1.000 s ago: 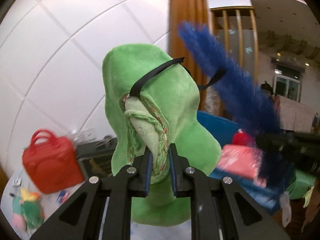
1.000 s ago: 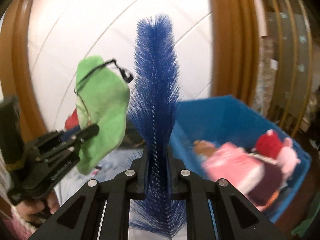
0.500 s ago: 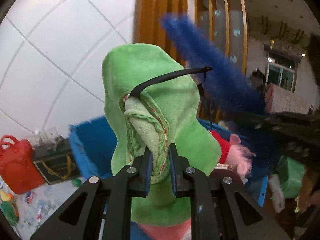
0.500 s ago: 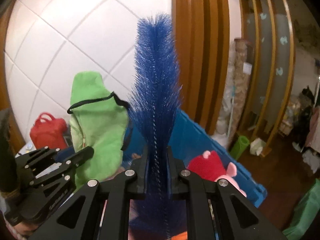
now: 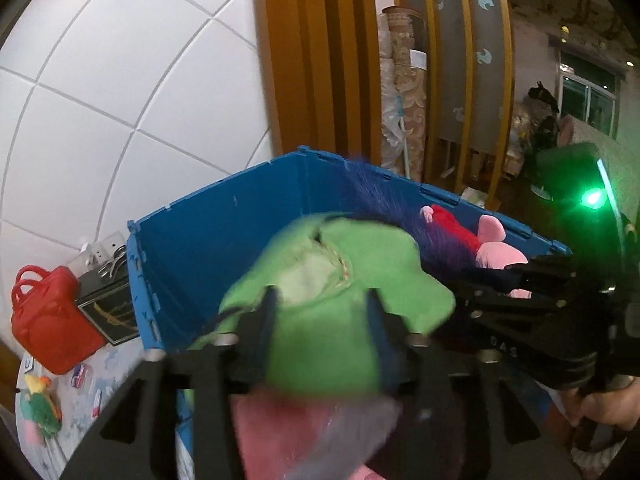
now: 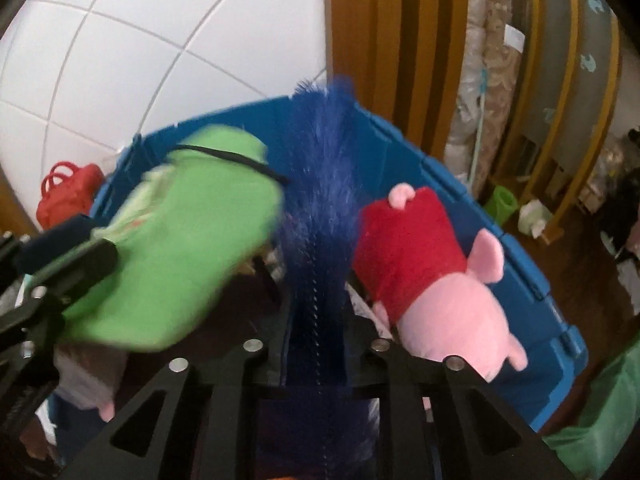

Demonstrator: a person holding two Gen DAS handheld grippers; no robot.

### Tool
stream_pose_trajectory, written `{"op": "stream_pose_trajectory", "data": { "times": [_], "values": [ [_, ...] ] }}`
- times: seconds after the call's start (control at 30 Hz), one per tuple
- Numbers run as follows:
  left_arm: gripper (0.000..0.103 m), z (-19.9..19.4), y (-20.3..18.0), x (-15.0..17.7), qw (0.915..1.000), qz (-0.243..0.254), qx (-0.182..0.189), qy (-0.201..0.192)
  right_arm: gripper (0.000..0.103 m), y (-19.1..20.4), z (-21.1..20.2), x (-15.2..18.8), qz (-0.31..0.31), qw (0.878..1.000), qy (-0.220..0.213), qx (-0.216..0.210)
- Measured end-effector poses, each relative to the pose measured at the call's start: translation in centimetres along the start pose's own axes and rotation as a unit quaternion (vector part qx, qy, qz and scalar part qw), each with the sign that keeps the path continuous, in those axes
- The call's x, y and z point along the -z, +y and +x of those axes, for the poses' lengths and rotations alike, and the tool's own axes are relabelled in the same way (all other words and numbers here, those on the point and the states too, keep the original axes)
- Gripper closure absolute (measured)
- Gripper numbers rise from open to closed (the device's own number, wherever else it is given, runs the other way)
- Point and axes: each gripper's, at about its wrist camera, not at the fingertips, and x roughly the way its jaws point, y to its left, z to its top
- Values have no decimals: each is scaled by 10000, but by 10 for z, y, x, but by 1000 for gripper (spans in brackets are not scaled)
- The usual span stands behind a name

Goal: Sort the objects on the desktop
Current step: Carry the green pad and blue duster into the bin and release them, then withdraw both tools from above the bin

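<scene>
From the left wrist camera, the left gripper [image 5: 320, 328] tips down over the open blue bin [image 5: 224, 240], its fingers spread apart with the green plush [image 5: 340, 288] lying blurred between them; whether the pads touch it I cannot tell. To the right, the right gripper [image 5: 472, 304] reaches in sideways, a hand [image 5: 608, 408] on its handle, with the blue brush [image 5: 404, 216] angled into the bin near a red and pink plush pig [image 5: 480, 240]. On the table at far left sit a red handbag [image 5: 44, 328] and a parrot toy [image 5: 38, 404].

From the right wrist camera, the right gripper [image 6: 316, 344] points down into the bin [image 6: 500, 240], fingers parted, the brush [image 6: 320, 200] standing between them; contact is unclear through the blur. The plush [image 6: 180, 240] hangs just left of the brush at the left gripper [image 6: 64, 264], and the pig [image 6: 424, 268] lies in the bin just right.
</scene>
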Motion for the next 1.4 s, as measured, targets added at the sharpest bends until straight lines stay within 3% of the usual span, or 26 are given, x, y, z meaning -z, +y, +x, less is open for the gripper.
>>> {"op": "stream_pose_trajectory", "data": {
  "times": [0.03, 0.13, 0.23, 0.27, 0.37, 0.5, 0.67, 0.77, 1.07, 1.4],
  "values": [
    [26, -5, 0, 2, 10000, -29, -49, -49, 75, -2, 1, 3, 4, 10000, 42, -25],
    [14, -15, 6, 4, 9998, -97, -135, -130, 53, -4, 0, 1, -8, 10000, 28, -34],
    [7, -27, 9, 10, 9992, -101, -340, -181, 19, -2, -13, 1, -19, 9999, -145, -16],
    [7, -32, 11, 12, 9987, -107, -456, -205, 2, -1, -17, 1, -41, 9998, -216, 7],
    [7, -44, 17, 16, 9978, -227, -573, -258, 0, -1, -31, 2, -86, 9992, -378, 100],
    [7, -61, 22, 26, 9978, -400, -421, -315, 0, 3, -58, 10, -156, 9983, -540, 177],
    [7, -77, 18, 43, 9975, -378, -332, -494, 0, 7, -93, 37, -193, 9972, -727, -29],
    [7, -79, 16, 51, 9980, -421, -296, -367, 0, 13, -105, 56, -228, 9972, -716, -43],
    [7, -98, 10, 68, 9976, -524, -324, -325, 0, 24, -118, 89, -149, 9973, -702, 163],
    [7, -105, 7, 72, 9970, -561, -354, -406, 0, 23, -122, 95, -88, 9968, -759, 225]
  ]
}}
